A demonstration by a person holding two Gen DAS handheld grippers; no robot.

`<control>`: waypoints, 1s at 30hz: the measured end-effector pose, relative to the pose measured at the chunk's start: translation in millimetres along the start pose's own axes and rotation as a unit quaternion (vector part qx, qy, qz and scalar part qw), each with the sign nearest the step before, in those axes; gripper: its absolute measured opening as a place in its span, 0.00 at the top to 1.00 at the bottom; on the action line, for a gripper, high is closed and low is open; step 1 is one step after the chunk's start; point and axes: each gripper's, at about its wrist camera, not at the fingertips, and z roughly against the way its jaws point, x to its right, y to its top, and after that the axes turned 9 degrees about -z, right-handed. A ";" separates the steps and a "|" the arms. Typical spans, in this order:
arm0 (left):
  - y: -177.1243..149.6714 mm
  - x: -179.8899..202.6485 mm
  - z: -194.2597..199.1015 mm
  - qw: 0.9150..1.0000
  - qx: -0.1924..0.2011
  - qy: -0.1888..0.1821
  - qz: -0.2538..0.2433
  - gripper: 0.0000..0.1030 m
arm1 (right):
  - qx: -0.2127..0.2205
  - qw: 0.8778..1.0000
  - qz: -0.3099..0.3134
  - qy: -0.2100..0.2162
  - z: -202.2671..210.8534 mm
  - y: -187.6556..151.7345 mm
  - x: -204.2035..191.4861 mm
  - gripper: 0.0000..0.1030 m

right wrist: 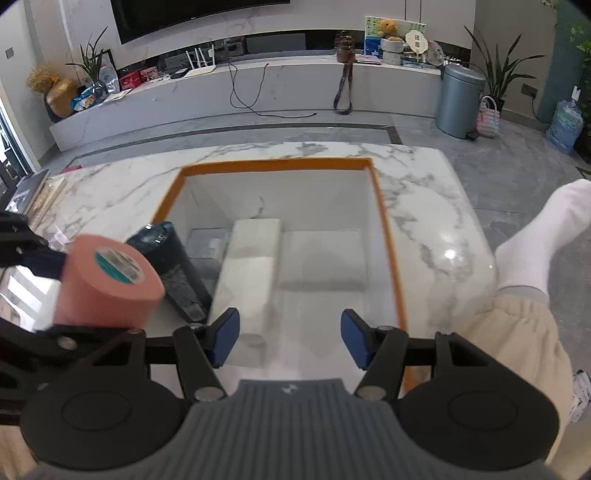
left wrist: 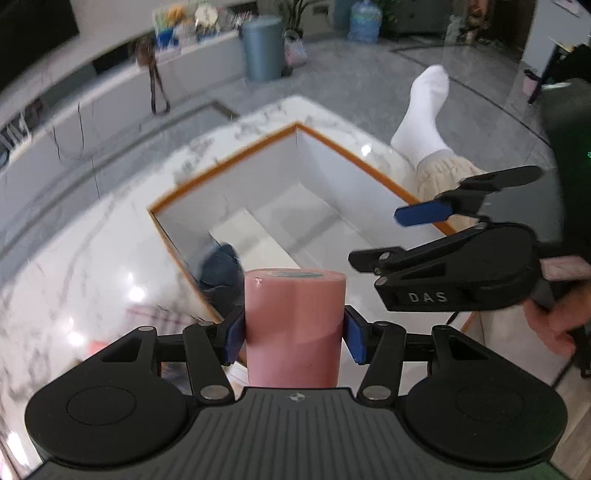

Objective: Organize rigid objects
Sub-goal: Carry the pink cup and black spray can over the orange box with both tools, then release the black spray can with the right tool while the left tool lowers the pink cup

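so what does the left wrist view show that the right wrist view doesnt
Only the left wrist view: the left gripper closed on the pink cylinder, and the right gripper seen from the side.
Only the right wrist view: the right gripper's open, empty jaws, a white block inside the orange-rimmed box, a TV.
Both: the pink cylinder, box, dark cylinder, marble table, white sock.

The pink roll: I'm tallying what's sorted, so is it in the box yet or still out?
Out. The pink roll is clamped between the left gripper fingers, off the bottom of the orange-rimmed box.
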 end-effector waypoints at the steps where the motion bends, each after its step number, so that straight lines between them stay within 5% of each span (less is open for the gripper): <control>1: 2.1 0.9 -7.1 1.000 -0.009 -0.009 0.010 0.40 | 0.001 1.000 0.003 -0.003 -0.1 -0.1 2.5 0.42; 4: 3.9 7.0 -27.4 0.999 -0.037 -0.035 0.019 0.40 | -0.002 1.000 0.003 -0.009 -3.8 0.5 12.6 0.53; 10: 3.8 27.8 -65.3 0.994 -0.088 -0.032 -0.056 0.40 | -0.030 0.999 -0.020 0.016 -17.8 2.2 25.6 0.71; 20: 2.7 46.6 -104.6 0.975 -0.137 -0.015 -0.175 0.39 | -0.064 0.996 -0.034 0.051 -41.2 -10.7 18.1 0.72; 30: -4.7 39.4 -119.0 0.965 -0.155 -0.021 -0.209 0.34 | -0.094 0.993 -0.041 0.057 -55.5 -19.1 16.4 0.71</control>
